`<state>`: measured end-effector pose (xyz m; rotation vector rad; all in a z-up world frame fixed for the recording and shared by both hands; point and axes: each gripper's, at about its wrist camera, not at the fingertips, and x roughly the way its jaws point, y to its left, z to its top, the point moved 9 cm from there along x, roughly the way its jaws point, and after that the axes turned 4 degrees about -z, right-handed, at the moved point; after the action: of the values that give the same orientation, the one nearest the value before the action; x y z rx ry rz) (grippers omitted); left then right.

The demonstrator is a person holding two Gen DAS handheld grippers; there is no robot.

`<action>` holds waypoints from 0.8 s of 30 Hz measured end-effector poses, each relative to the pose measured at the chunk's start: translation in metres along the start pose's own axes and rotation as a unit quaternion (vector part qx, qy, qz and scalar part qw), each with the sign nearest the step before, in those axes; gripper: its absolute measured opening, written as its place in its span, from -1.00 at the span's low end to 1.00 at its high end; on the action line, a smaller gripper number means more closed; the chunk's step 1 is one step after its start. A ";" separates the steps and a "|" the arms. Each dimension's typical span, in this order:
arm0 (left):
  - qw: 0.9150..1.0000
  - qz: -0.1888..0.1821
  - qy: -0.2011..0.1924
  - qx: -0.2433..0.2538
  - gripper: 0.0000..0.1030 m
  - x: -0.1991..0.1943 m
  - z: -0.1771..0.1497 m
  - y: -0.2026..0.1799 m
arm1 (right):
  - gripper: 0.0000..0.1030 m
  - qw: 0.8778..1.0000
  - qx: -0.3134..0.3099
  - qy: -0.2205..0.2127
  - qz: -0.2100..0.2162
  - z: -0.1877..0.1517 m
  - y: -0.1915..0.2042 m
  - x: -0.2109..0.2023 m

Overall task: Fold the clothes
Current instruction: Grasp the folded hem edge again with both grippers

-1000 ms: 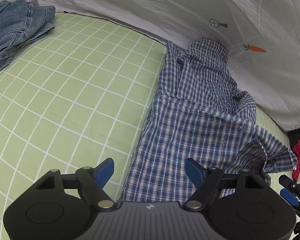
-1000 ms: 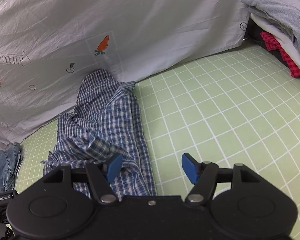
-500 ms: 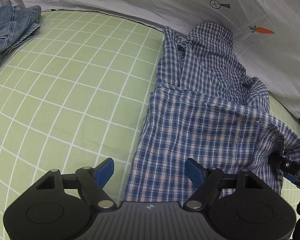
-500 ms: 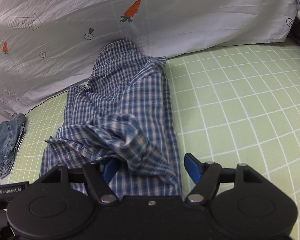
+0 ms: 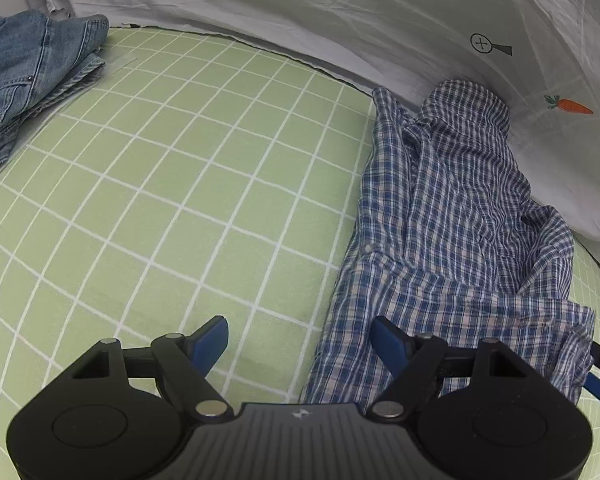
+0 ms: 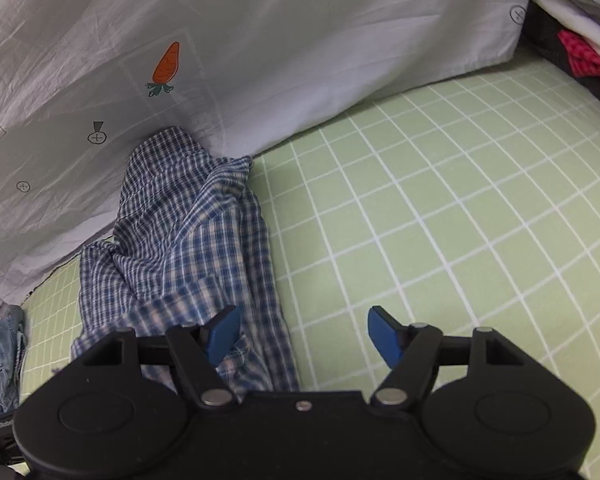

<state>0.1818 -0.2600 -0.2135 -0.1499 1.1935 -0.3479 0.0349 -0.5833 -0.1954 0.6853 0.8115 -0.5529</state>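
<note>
Left wrist view: the plaid shirt (image 5: 452, 248) lies rumpled on the green grid sheet (image 5: 180, 200), its top against the white cloth (image 5: 340, 20). My left tongs (image 5: 300, 340) and right tongs (image 6: 302, 334) both gape, holding nothing. Pinching one loose layer could drag its bunched folds askew.

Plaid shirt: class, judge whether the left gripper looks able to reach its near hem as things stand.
Probably yes. The left gripper is open, its right finger already over the plaid shirt, whose near hem lies flat on the green sheet with nothing lying across it.
</note>
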 end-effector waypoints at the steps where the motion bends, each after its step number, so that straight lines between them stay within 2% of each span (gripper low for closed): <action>1: 1.000 -0.004 0.006 -0.005 0.53 -0.002 -0.008 0.002 | 0.39 1.000 0.005 0.007 0.005 -0.008 -0.001 -0.004; 10: 0.996 -0.036 0.059 -0.054 0.53 -0.024 -0.076 0.019 | 0.42 0.997 0.025 0.067 0.035 -0.075 -0.002 -0.029; 13: 0.994 -0.052 0.072 -0.071 0.53 -0.024 -0.090 0.022 | 0.45 0.995 0.028 0.088 0.043 -0.096 -0.002 -0.035; 17: 0.993 -0.062 0.068 -0.080 0.46 -0.029 -0.095 0.024 | 0.45 0.993 0.023 0.106 0.045 -0.108 -0.001 -0.032; 21: 0.990 -0.079 0.063 -0.093 0.04 -0.031 -0.099 0.025 | 0.45 0.992 0.025 0.111 0.044 -0.116 -0.003 -0.033; 22: 0.990 -0.081 0.061 -0.095 0.00 -0.030 -0.100 0.025 | 0.44 0.991 0.032 0.118 0.047 -0.119 -0.005 -0.032; 23: 0.990 -0.083 0.059 -0.096 -0.19 -0.030 -0.101 0.026 | 0.42 0.990 0.039 0.121 0.053 -0.122 -0.007 -0.033; 24: 0.990 -0.085 0.057 -0.098 -0.50 -0.030 -0.102 0.026 | 0.29 0.990 0.048 0.121 0.061 -0.125 -0.009 -0.034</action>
<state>0.0827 -0.2182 -0.2323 -0.4090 1.3320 -0.3928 -0.0486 -0.4918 -0.2336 0.8962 0.9665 -0.4029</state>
